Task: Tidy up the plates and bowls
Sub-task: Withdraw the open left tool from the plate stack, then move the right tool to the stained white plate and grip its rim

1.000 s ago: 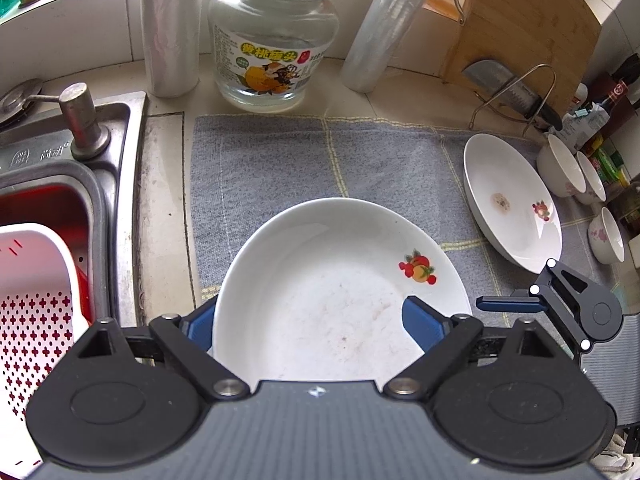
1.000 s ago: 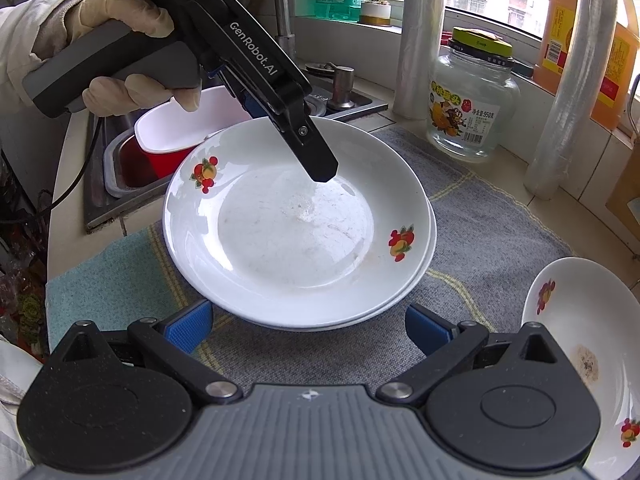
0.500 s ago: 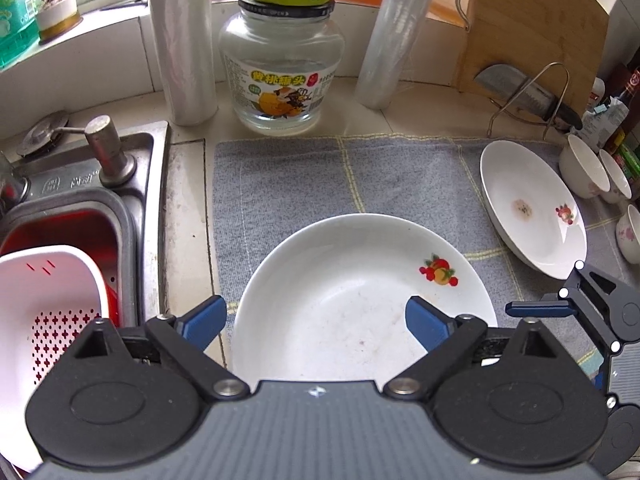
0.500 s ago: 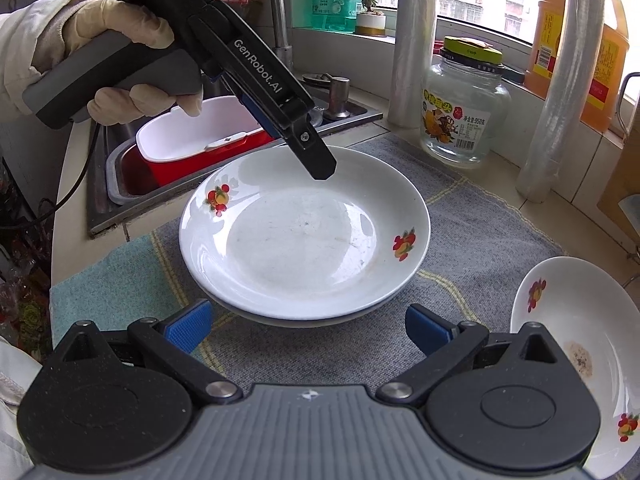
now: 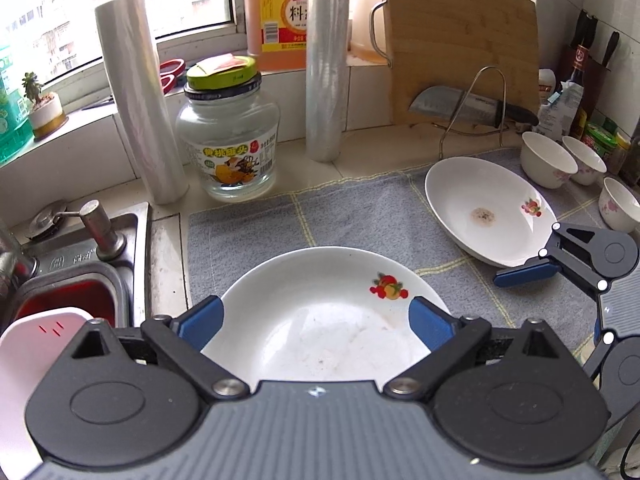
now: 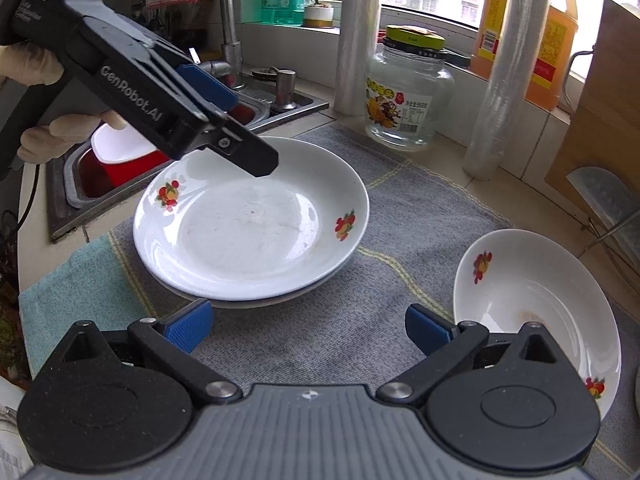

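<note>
— Kitchen counter by the window, grey towel mat (image 5: 360,216) laid along it beside the steel sink (image 5: 72,276). What does your left wrist camera give you?

— My left claw (image 5: 316,318) hangs over the near-left part of the mat. Its blue pads are opening, already wide, one on each side of the white fruit-print plate (image 5: 320,320) but pressing on nothing; that plate lies flat below them. A second white plate with a brown stain (image 5: 484,216) sits toward the mat's right edge, and three small white bowls (image 5: 548,160) stand past it at the far-right corner. My right claw (image 5: 532,270) shows near that stained plate's front rim.

— And the right wrist camera?

— There the fruit-print plate (image 6: 252,224) rests on another plate whose rim peeks out underneath (image 6: 256,304), near the mat's sink-side edge. My left claw (image 6: 240,136) is above its far rim, not touching. My right claw (image 6: 308,330) is spread wide and empty over bare mat, the stained plate (image 6: 536,304) just to its right.

— How should you finish this step?

— I judge the stacking done, so I should lift the left claw straight clear, without clipping the rim, then take the stained plate by its near rim.
</note>
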{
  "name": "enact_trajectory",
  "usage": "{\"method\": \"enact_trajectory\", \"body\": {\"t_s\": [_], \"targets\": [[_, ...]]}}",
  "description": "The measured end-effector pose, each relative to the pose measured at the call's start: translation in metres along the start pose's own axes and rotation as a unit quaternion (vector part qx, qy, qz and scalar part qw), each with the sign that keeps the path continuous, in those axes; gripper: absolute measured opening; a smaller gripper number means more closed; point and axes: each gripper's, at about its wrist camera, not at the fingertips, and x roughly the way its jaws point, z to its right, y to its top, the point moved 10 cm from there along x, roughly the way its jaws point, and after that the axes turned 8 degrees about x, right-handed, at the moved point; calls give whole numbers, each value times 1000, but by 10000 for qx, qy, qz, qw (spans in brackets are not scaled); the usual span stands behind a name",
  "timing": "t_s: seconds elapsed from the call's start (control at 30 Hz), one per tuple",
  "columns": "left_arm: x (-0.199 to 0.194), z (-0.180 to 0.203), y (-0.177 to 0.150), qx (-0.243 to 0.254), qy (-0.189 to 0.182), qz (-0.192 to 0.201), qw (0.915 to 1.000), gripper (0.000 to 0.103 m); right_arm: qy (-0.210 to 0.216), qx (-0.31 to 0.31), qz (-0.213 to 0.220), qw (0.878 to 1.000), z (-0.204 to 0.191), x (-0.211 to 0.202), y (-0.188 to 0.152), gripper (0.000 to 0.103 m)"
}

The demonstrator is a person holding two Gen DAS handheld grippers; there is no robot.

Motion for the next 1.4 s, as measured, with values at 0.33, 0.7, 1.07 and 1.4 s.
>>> {"method": "enact_trajectory", "body": {"t_s": [0.33,0.7,1.07,1.4], "targets": [[-17,46,7,165,-6,450,9988,99,-773,613,-54,9951,33,-28,-21,103],[-3,117,15,143,-258,136,9995,99,-1055,953,46,9898,108,-65,-50,103],[41,179,26,269,-114,-8,9996,99,-377,1564,37,9870,177,-68,-58,103],[76,181,32,822,32,-412,9958,99,-271,1662,-212,9855,208,-48,-22,103]]}}
